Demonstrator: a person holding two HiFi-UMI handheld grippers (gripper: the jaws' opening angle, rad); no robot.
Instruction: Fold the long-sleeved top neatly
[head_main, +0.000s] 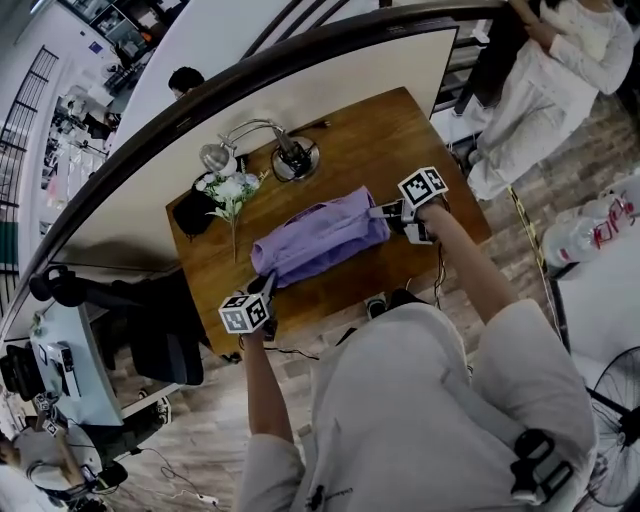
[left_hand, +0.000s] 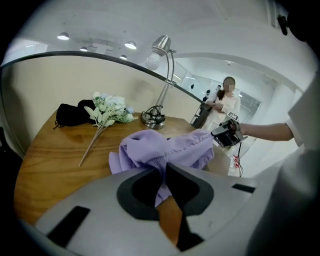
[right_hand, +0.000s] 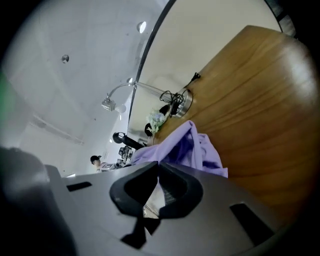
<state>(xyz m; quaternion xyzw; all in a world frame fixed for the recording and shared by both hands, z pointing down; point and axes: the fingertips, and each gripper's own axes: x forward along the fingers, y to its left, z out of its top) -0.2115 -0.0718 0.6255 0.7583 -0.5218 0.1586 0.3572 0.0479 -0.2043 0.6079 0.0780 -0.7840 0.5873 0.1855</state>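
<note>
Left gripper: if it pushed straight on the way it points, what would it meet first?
The top: the left gripper is shut on its edge, and the bunched cloth rises right ahead of the jaws. Past that probably the lamp base, though depth is unclear.

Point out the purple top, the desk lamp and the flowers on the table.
purple top (head_main: 320, 238), head view, middle of the bunched fabric.
desk lamp (head_main: 297, 162), head view, its round base.
flowers (head_main: 232, 188), head view, the white blooms.
</note>
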